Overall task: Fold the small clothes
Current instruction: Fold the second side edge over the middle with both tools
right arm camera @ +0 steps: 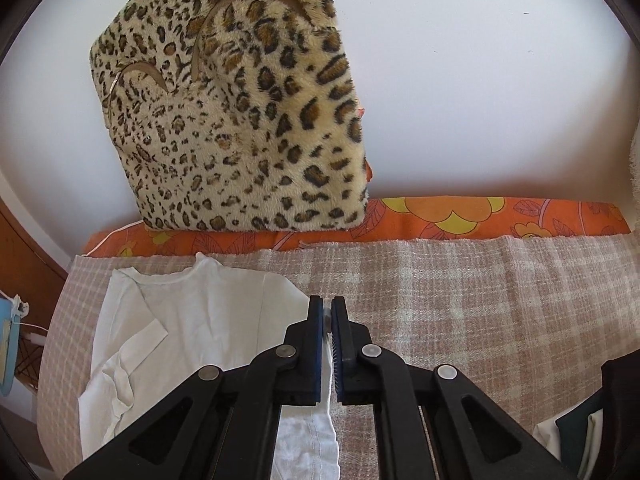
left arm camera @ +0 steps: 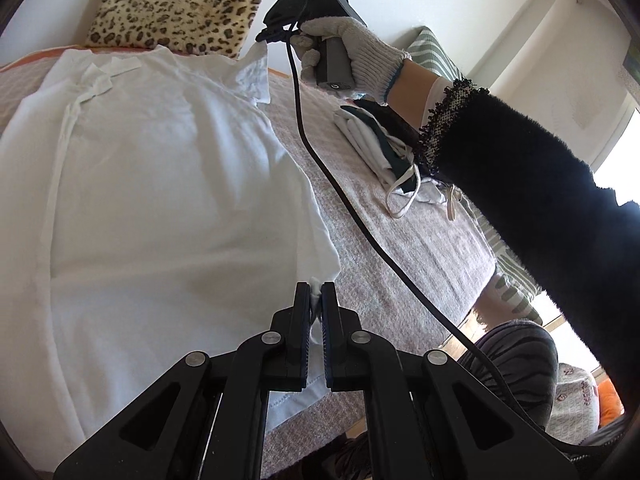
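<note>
A white shirt (left arm camera: pixel 160 184) lies spread on the pink plaid blanket (left arm camera: pixel 400 240), collar toward the wall. My left gripper (left arm camera: pixel 316 286) is shut on the shirt's near corner, a fold of white cloth pinched between its pads. In the left wrist view a gloved hand (left arm camera: pixel 344 52) holds the right gripper's handle above the shirt's far edge; its jaws are hidden there. In the right wrist view my right gripper (right arm camera: pixel 327 312) is shut on the white shirt (right arm camera: pixel 200 320) at its edge, with cloth showing between the pads.
A leopard-print cushion (right arm camera: pixel 240 120) leans on the white wall behind an orange flowered sheet (right arm camera: pixel 480 216). A pile of white and dark small clothes (left arm camera: pixel 380 140) lies on the blanket to the right. A black cable (left arm camera: pixel 340 200) hangs across. A dark fuzzy sleeve (left arm camera: pixel 540 184) reaches in.
</note>
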{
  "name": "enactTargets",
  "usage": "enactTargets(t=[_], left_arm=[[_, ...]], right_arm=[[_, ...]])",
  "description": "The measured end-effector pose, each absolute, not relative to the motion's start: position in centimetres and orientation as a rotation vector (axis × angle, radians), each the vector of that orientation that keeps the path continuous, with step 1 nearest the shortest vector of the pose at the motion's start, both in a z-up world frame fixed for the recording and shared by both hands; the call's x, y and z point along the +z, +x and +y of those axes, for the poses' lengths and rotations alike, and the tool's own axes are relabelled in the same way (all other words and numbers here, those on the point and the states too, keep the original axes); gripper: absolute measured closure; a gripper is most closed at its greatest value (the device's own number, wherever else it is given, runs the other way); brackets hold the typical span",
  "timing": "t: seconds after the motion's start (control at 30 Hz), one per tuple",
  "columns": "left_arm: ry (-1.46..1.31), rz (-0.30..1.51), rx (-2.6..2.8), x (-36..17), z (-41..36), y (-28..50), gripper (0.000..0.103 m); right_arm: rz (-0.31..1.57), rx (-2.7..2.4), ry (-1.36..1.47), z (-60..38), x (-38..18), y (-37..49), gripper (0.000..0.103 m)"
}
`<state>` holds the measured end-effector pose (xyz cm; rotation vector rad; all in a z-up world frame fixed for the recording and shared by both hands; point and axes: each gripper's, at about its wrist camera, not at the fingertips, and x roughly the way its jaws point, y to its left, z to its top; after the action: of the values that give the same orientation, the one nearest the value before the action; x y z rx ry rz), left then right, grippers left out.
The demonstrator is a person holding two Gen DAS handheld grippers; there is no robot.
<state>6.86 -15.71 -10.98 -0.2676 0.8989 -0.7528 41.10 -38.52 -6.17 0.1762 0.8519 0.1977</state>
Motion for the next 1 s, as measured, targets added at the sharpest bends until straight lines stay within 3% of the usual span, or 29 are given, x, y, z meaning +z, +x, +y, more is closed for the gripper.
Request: enactTargets(t=[0.47,1.0], left_arm=[[-0.336,0.812,-0.648,-10.0,-11.0,3.5,0.099],[-0.359,0.829,-0.574,-11.6,-8.1,2.3,0.099]], right_arm=[[0.808,0.252,0.04,-28.2,-1.3,41.0,0.102],[0.851,0.33,-0.071,-16.4,-3.9,42.0,0.102]])
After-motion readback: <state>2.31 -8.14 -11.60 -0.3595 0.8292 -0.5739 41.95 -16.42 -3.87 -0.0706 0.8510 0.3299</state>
